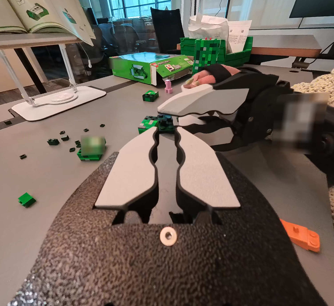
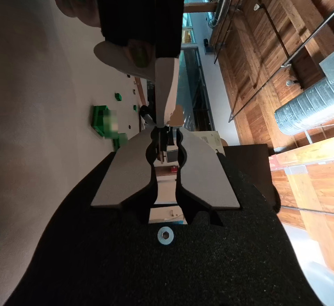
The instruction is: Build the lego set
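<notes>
Dark green brick piece (image 1: 166, 123): sitting between the tips of both grippers, just above the grey surface (image 1: 54, 179), touching a bright green sub-assembly (image 1: 146, 125) on its left.
Left gripper (image 1: 166, 131): pointing forward along the surface with its jaws narrowed to a slim gap; the tips are reaching the dark piece, though whether they are clamping it I cannot tell.
Right gripper (image 1: 165, 116): coming in from the right, turned on its side, one white finger (image 1: 195, 101) lying over the dark piece and the other below; a hand (image 1: 204, 78) in a black fingerless glove is resting on the upper finger. In its own view the gripper (image 2: 164, 130) is showing a narrow gap; anything held is too dark to make out.
Loose parts: small dark green pieces (image 1: 65, 137) are lying scattered to the left, a bright green brick (image 1: 27, 199) is lying well apart nearer the camera, and another green block (image 1: 150, 95) is sitting farther back.
Pink figure (image 1: 168, 86): standing upright near the open green set box (image 1: 144, 67).
Green pixel-pattern tower (image 1: 205, 54): standing upright behind the hand, in front of green bins (image 1: 240, 51) holding white paper bags (image 1: 209, 25).
Instruction booklet (image 1: 36, 4): lying open on a white stand (image 1: 57, 100) at upper left.
Orange tool (image 1: 301, 235): lying on the surface at lower right.
</notes>
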A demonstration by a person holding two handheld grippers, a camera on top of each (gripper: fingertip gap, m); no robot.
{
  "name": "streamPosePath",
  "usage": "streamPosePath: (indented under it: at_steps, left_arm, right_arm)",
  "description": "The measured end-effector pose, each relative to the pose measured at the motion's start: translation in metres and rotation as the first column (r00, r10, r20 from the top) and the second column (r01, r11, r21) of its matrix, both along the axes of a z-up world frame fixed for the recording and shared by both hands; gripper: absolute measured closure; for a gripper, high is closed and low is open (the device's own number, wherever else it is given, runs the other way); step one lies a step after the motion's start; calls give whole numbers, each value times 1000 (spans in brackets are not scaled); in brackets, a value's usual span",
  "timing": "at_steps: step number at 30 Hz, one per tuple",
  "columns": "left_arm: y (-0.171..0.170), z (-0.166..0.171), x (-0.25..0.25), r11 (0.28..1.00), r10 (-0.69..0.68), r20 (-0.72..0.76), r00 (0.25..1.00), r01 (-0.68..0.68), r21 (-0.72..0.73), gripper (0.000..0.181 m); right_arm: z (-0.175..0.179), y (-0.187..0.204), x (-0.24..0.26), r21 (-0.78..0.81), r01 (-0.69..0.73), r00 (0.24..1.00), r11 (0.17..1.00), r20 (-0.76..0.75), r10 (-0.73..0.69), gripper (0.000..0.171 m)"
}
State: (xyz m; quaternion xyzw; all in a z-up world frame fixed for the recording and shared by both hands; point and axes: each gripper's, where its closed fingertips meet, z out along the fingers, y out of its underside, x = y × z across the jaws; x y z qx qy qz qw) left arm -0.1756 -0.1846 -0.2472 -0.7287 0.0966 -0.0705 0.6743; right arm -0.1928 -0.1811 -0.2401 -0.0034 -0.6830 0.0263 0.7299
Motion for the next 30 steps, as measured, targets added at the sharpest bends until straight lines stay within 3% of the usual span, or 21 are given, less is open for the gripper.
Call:
streamPosePath:
  at_steps: [20, 30]
  left_arm:
    - [2, -9, 1, 998, -16, 5, 1000, 17, -59, 166]
    - [1, -11, 5, 997, -34, -34, 999, 32, -67, 166]
  right_arm:
    - [-13, 0, -1, 55, -22, 998, 998, 65, 18, 161]
    - [-19, -1, 3, -61, -72, 979, 996, 189, 82, 162]
